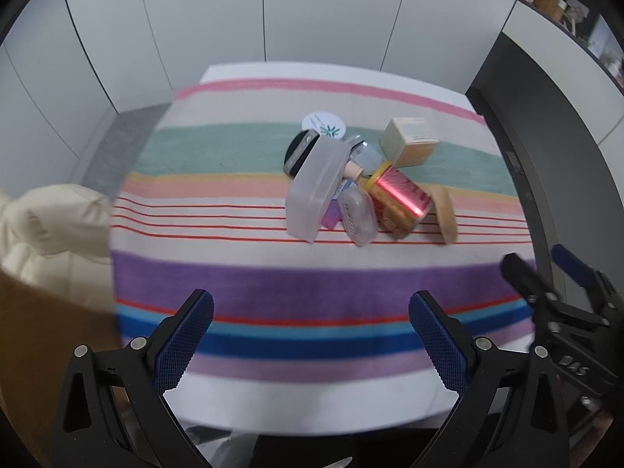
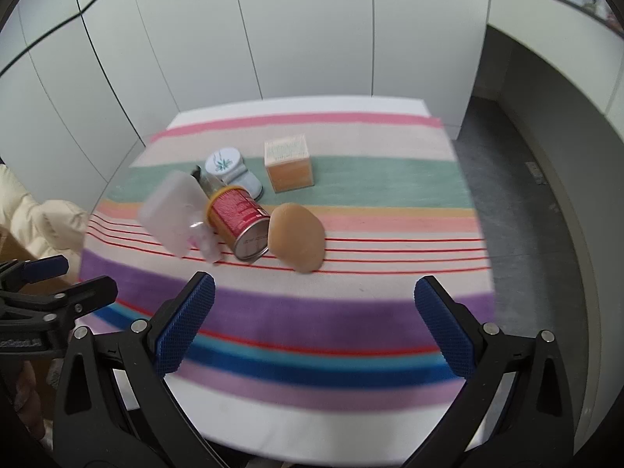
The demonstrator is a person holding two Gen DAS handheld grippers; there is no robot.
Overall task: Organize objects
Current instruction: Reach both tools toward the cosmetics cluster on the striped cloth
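Observation:
A pile of small objects lies mid-table on a striped cloth [image 1: 273, 284]. It holds a frosted plastic case [image 1: 314, 187] [image 2: 171, 214], a red tin can on its side [image 1: 397, 195] [image 2: 240, 222], a tan oval sponge [image 1: 442, 214] [image 2: 296, 236], a beige toothpick box [image 1: 409, 142] [image 2: 289, 167], a white round jar [image 1: 323, 124] [image 2: 230, 169], a small clear box [image 1: 357, 214] and a black round item [image 1: 298, 152]. My left gripper [image 1: 311, 335] is open and empty, well short of the pile. My right gripper [image 2: 314, 323] is open and empty, also short of it.
The right gripper [image 1: 546, 273] shows at the right edge of the left wrist view, and the left gripper [image 2: 50, 284] at the left edge of the right wrist view. A cream padded jacket [image 1: 46, 226] lies left of the table. White cabinet panels stand behind. A grey floor [image 2: 518, 195] lies to the right.

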